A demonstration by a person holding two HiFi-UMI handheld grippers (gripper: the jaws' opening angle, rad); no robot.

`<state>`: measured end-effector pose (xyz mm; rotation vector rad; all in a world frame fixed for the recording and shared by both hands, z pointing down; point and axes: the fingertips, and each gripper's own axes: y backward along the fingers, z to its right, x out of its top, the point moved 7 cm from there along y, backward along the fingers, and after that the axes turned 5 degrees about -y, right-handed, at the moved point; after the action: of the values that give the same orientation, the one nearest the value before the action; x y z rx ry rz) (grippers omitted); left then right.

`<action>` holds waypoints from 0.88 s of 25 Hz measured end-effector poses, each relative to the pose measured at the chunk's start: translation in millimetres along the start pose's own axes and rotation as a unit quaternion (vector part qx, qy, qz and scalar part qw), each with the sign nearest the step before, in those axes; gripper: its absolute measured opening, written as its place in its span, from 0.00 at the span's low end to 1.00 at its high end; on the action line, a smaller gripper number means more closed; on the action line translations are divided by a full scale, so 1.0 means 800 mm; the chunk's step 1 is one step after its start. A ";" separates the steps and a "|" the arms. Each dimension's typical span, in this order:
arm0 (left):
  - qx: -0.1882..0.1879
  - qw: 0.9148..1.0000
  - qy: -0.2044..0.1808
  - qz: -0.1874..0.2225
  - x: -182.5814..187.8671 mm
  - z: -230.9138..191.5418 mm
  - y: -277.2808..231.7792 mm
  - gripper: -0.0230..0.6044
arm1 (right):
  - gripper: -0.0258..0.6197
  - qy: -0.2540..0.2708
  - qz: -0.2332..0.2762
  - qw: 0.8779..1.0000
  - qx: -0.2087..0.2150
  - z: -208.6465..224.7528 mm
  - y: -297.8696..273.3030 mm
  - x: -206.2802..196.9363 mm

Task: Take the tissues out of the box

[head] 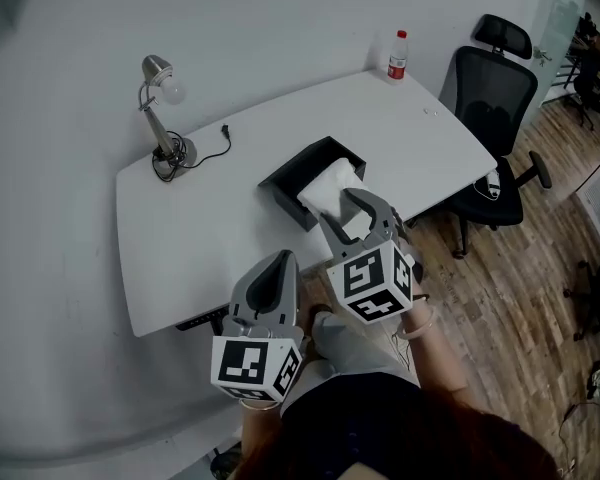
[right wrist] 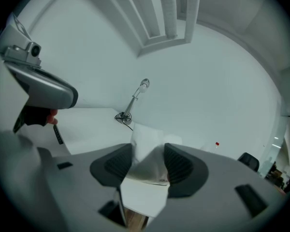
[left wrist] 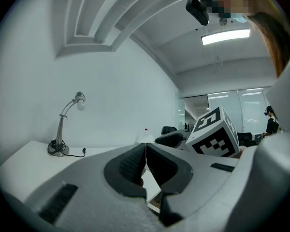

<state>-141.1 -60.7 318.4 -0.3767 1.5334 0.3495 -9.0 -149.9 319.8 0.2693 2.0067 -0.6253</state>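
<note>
Here, seen from above: a white desk against a white wall, w/ a black tissue box lying open-topped near the front edge, toward the desk's right half. It sits close to the person, prob. so both tools reach it w/o stretching.

The right gripper is clamped on a white tissue. Its ribbed pads pinch the sheet into a bunch, and the free upper part fans out above the jaws. The lower part trails back to the box's opening, so the sheet looks only partly drawn out (a judgement, not a certainty). The bunched grip makes sense: thin paper slips or tears if caught only by an edge.

The left gripper has its jaws pressed together w/ nothing between them. It hangs off the desk's front edge, beside the right one and nearer the person's body, not touching the box. It seems parked out of the way. A light box may lift w/ the sheet, so bracing it could be that tool's job.

Other items, well apart from the box: a desk lamp at the back left corner, a red-capped bottle at the back right corner, and a black office chair beyond the right edge.
</note>
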 end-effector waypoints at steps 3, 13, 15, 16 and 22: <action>-0.004 1.000 0.004 -0.001 -0.005 0.005 0.009 0.08 | 0.38 -0.002 0.005 1.000 -0.005 -0.005 0.014 0.002; -0.011 1.000 -0.007 0.008 0.003 0.015 0.030 0.08 | 0.37 -0.022 0.033 0.999 -0.019 -0.020 0.057 0.013; -0.009 1.000 -0.007 0.009 0.004 0.015 0.031 0.08 | 0.37 -0.024 0.039 0.999 -0.018 -0.021 0.062 0.015; -0.008 1.000 -0.007 0.010 0.004 0.015 0.030 0.08 | 0.37 -0.025 0.041 0.999 -0.017 -0.022 0.064 0.015; 0.001 1.000 -0.005 0.012 0.006 0.020 0.031 0.08 | 0.37 -0.026 0.048 0.998 -0.014 -0.021 0.081 0.013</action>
<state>-137.8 -31.3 312.9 -0.3547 1.5305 0.3681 1.3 -87.3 296.7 0.3278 1.9397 -0.5377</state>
